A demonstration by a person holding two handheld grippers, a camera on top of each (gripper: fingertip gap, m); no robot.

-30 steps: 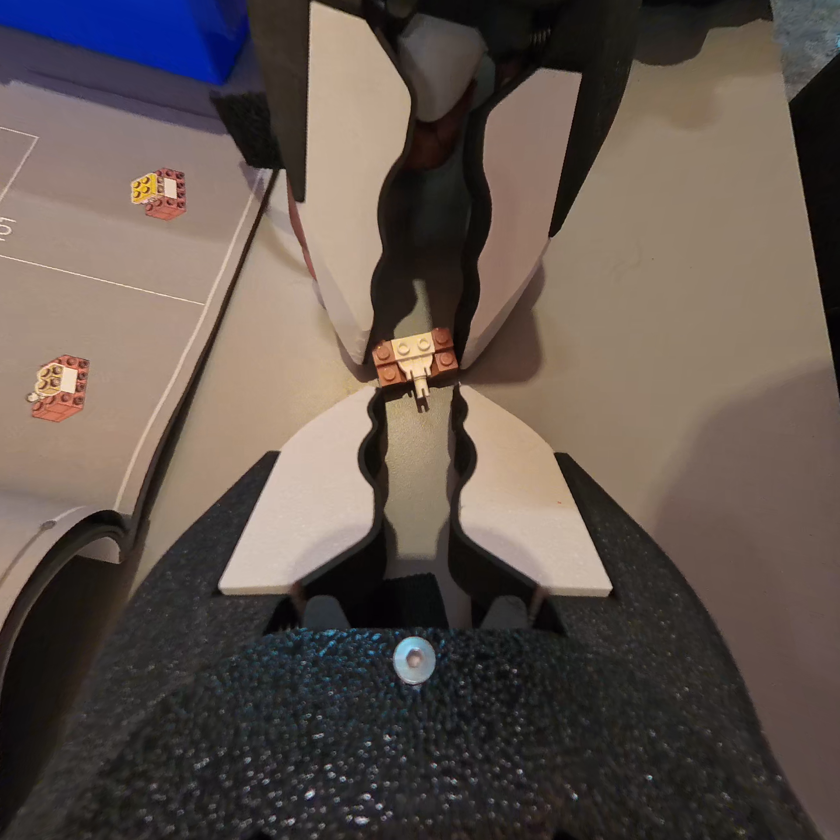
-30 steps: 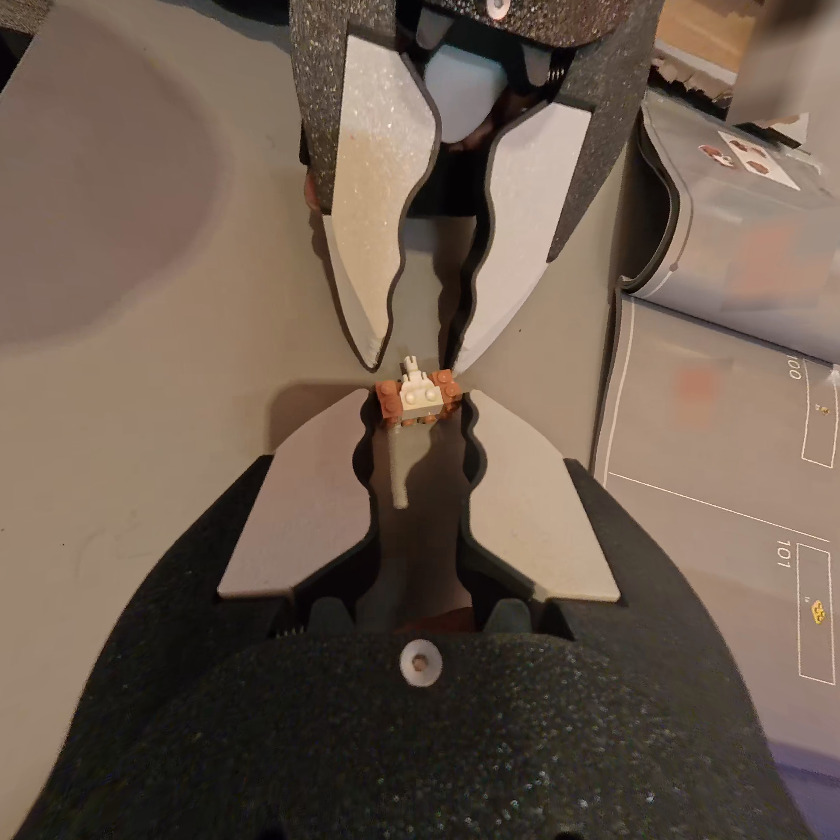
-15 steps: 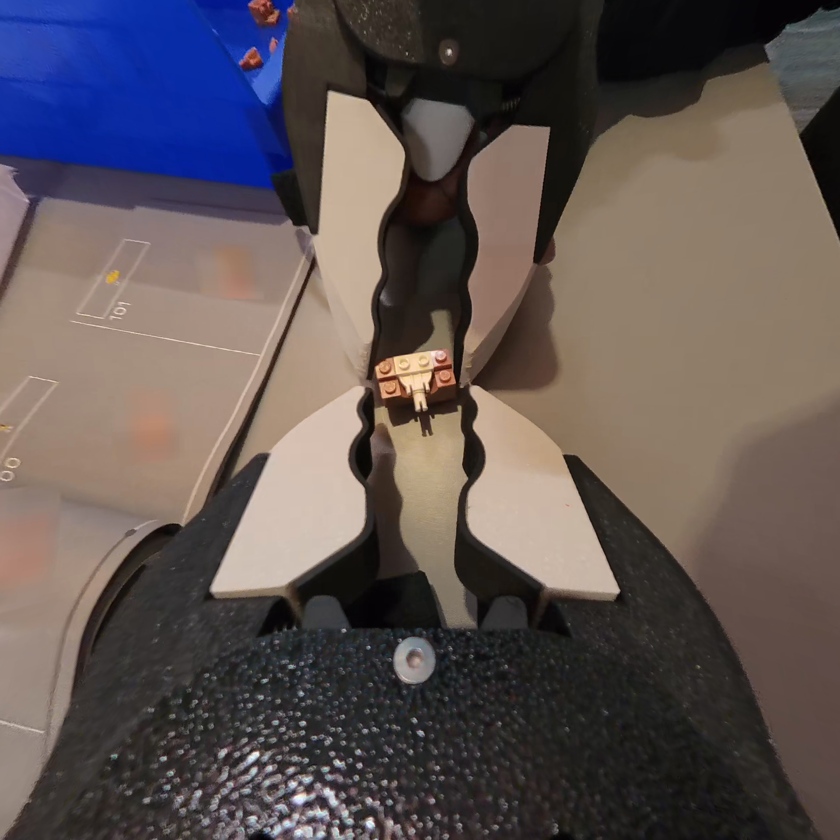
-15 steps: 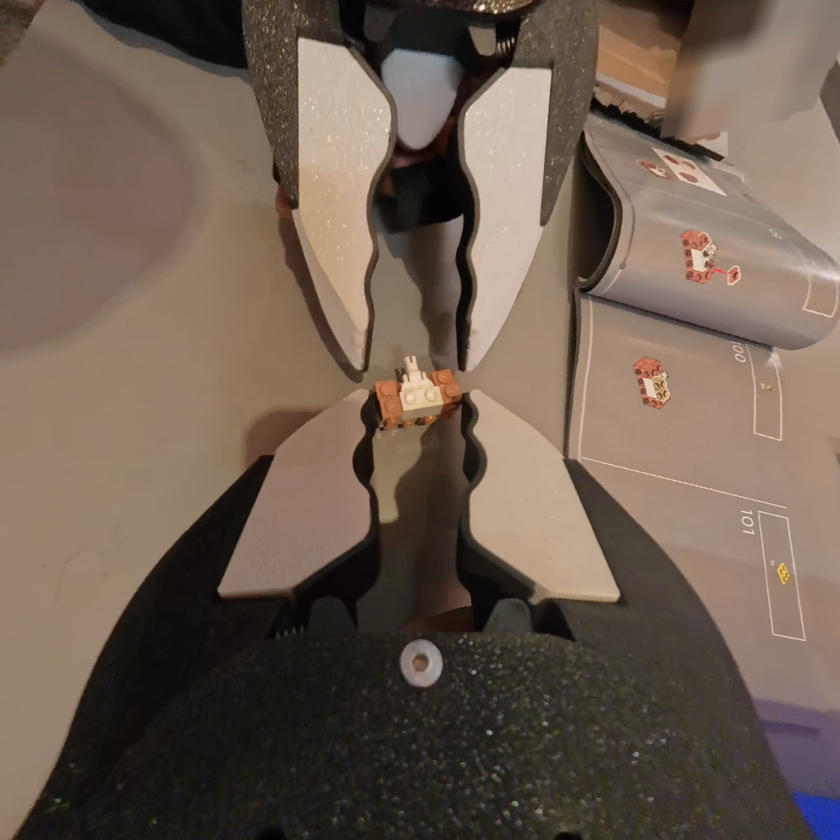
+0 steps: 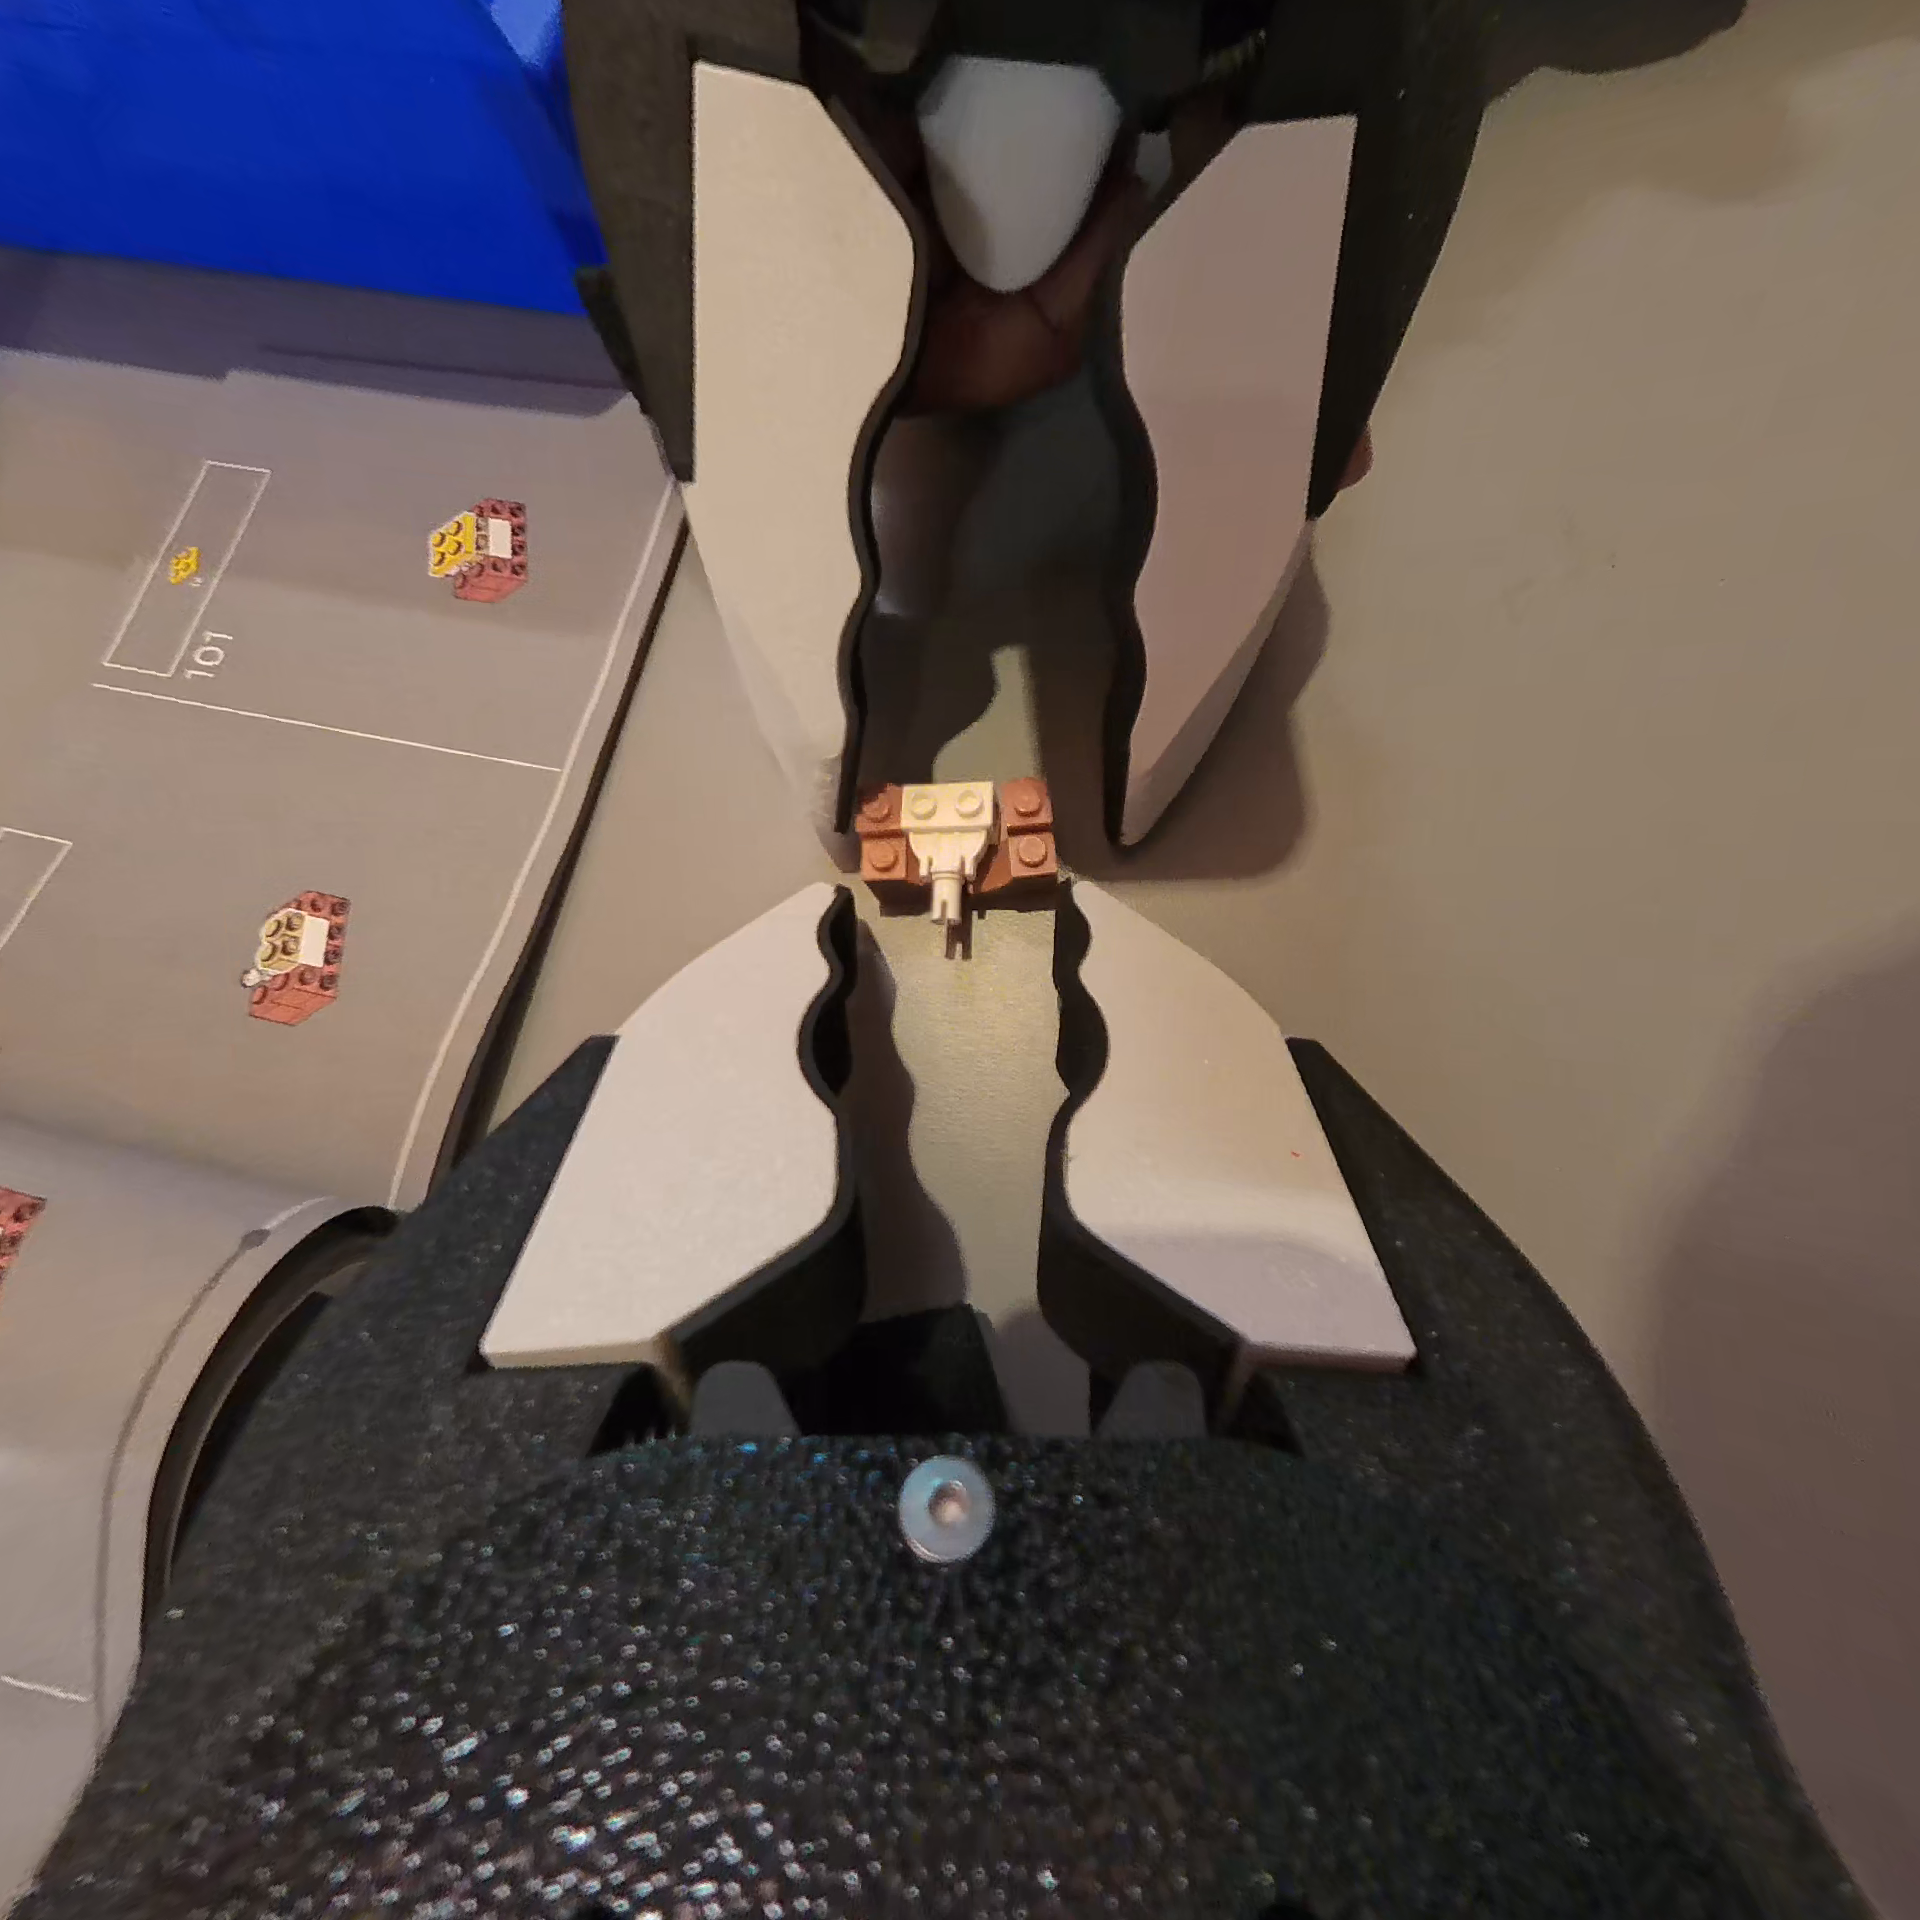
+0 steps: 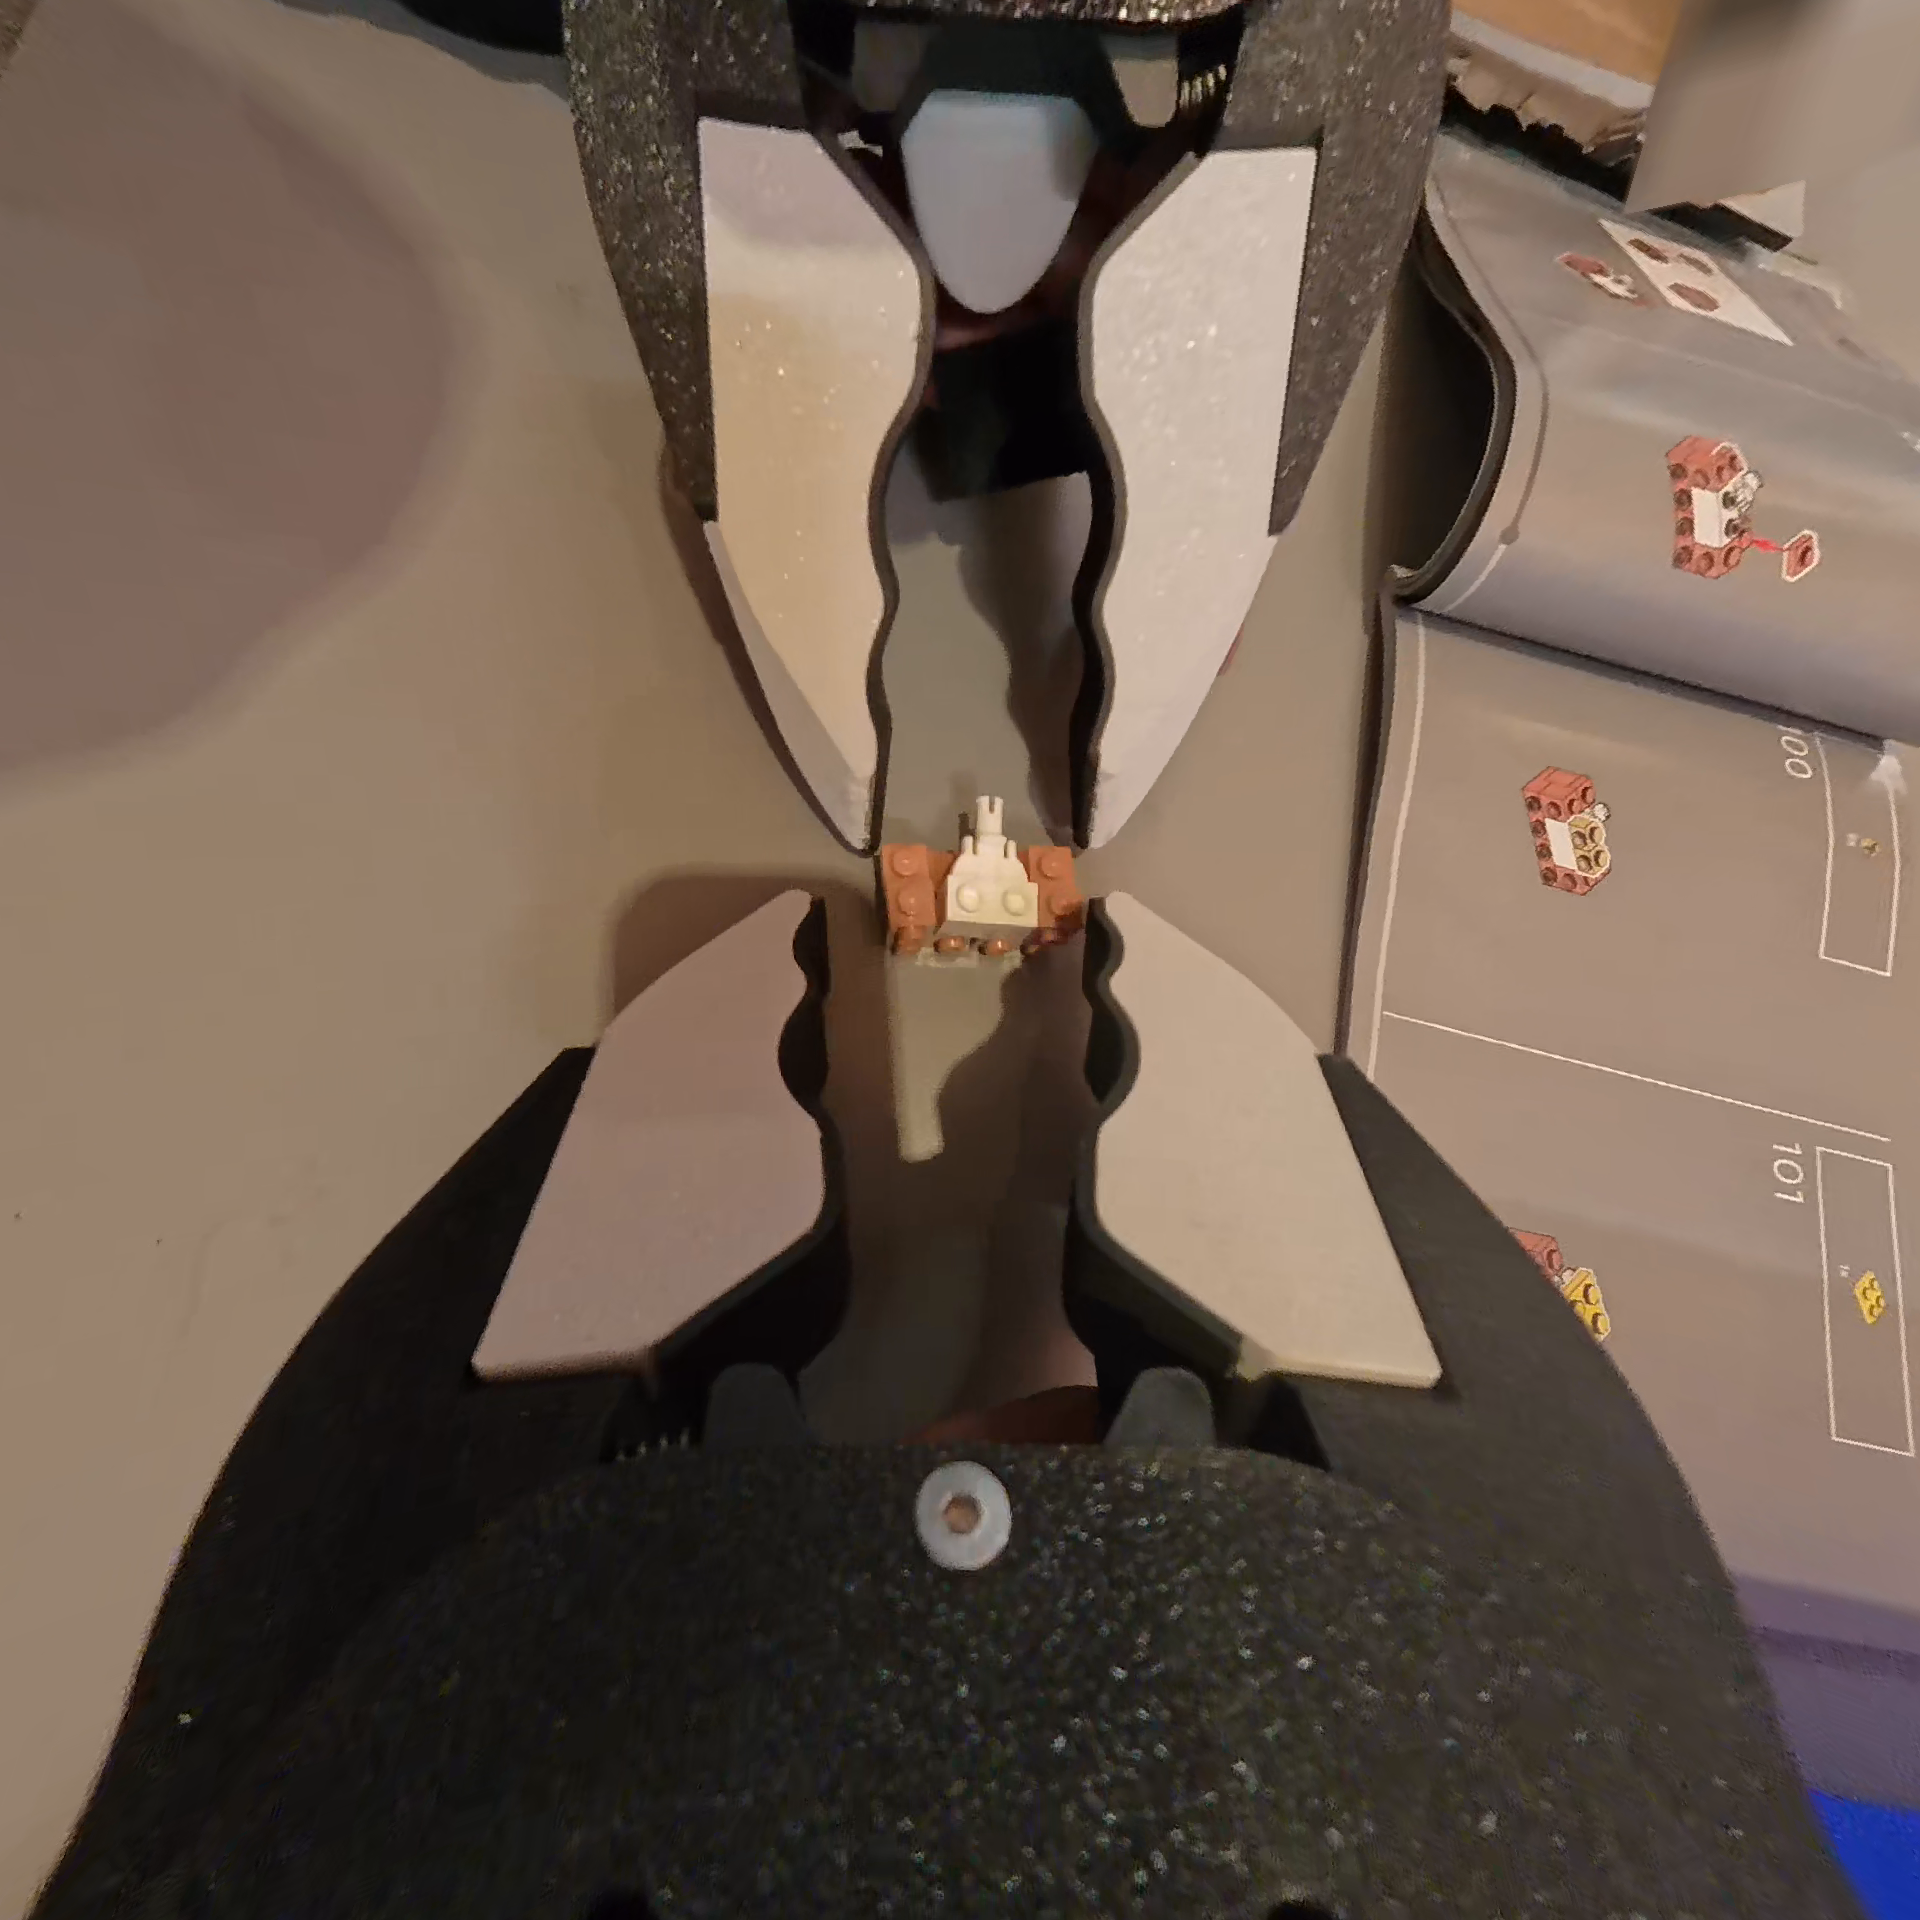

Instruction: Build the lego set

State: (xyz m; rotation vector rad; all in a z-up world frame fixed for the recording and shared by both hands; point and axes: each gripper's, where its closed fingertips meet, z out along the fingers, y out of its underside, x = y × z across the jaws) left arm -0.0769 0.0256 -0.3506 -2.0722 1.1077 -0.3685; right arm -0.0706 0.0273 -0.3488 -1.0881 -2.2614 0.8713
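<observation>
A small brick assembly, reddish-brown with a white piece and a white pin, hangs above the grey table between two grippers that meet tip to tip. My left gripper is shut on it, with both pads against its brown sides. In the right wrist view the left gripper comes in from the top, clamping the assembly. My right gripper is open around the assembly, with a visible gap at its left pad. In the left wrist view the right gripper stands with one fingertip clear of the bricks.
An open grey instruction booklet with brick drawings lies to the left of the left gripper; it also shows in the right wrist view. A blue bin stands behind it. The table is plain grey. My left and right fingertips are right by each other.
A second ago the right gripper held the assembly. The left jaws widened around it and took hold of it. The right jaws have now spread and let go.
</observation>
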